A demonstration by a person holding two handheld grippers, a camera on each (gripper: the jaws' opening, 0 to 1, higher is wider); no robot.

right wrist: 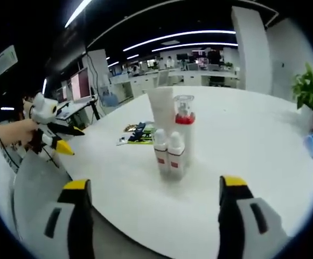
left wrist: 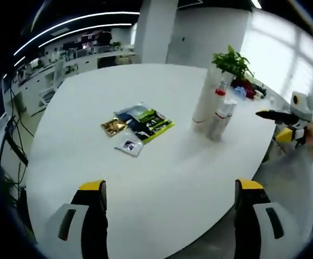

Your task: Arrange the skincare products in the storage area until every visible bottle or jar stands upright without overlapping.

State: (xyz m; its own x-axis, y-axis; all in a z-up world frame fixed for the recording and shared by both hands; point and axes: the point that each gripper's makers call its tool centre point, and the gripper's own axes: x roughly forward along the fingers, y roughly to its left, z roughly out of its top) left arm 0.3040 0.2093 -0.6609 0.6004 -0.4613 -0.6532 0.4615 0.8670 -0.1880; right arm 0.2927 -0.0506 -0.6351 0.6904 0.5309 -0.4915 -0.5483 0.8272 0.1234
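Skincare products stand close together and upright on the white round table [left wrist: 161,172]. In the right gripper view they are a tall white tube [right wrist: 161,109], a bottle with a clear cap and a red band [right wrist: 184,123], and two small white bottles with red labels [right wrist: 168,154]. The same cluster [left wrist: 214,112] appears in the left gripper view at the table's right side. My left gripper [left wrist: 169,189] is open over the near table edge, far from the cluster. My right gripper [right wrist: 155,189] is open and empty, a short way in front of the bottles. Each gripper also shows in the other's view: right [left wrist: 276,125], left [right wrist: 70,138].
Several flat printed packets [left wrist: 137,127] lie mid-table, also seen behind the bottles [right wrist: 136,134]. A potted plant [left wrist: 231,62] stands at the far edge near red and blue items [left wrist: 242,89]. Office desks and monitors [right wrist: 81,86] surround the table.
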